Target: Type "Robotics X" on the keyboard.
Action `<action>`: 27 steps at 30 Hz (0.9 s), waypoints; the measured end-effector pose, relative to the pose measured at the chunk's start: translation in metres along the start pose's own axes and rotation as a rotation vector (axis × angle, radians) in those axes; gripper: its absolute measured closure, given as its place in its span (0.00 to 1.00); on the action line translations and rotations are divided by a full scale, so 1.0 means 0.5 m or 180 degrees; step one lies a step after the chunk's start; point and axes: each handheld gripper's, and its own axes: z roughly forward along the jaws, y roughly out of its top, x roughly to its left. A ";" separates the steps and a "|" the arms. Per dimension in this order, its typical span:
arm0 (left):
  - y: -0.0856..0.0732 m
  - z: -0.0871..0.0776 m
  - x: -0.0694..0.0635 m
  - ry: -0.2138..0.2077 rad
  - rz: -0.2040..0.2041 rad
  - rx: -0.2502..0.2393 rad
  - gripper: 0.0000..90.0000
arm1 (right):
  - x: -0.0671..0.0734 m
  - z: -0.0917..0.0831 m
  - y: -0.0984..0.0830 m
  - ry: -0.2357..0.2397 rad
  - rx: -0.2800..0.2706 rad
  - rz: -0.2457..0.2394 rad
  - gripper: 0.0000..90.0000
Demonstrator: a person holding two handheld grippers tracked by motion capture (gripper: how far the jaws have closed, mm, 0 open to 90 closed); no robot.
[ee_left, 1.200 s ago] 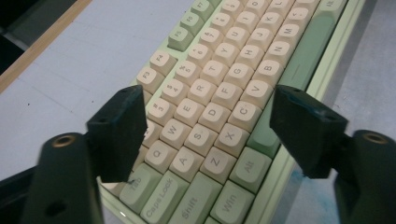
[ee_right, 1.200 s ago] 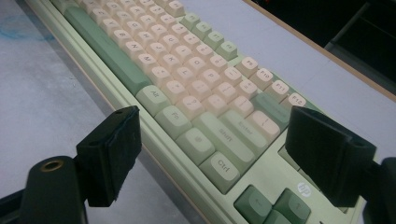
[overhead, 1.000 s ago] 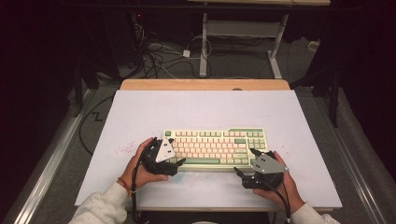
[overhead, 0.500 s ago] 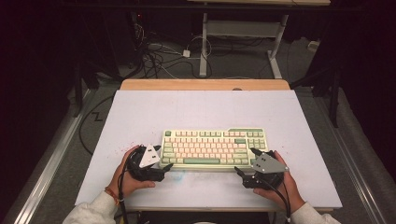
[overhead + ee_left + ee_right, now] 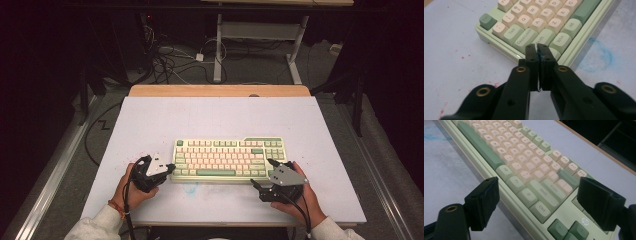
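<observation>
The keyboard (image 5: 229, 158) lies flat on the pale surface (image 5: 150, 120), near its front edge and roughly centred, with its long side square to the person. The left gripper (image 5: 167, 170) sits just beside the keyboard's near left corner; in the left gripper view its fingers (image 5: 532, 53) have just been closing and now stand pressed together with nothing between them, their tips over the bottom-left modifier keys next to Win and below Shift. The right gripper (image 5: 264, 174) rests at the near right corner, fingers (image 5: 484, 200) spread wide and holding nothing, one over the surface in front of the case and the other above the arrow-key block, so the keyboard's right end lies between them but is not gripped. Judgement: the work in hand appears to be key pressing with the closed left tip, the right gripper positioned to steady the case. The next move calls for a short, straight descent onto a single key; the tip is narrow but neighbouring caps are close, so a skewed approach risks catching two. Faint red and blue stains mark the surface around the keyboard
</observation>
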 end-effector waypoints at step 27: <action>0.102 0.070 0.010 -0.0338 0.0040 -0.0100 0.98 | 0.002 0.006 -0.001 0.0027 0.0036 -0.0016 0.21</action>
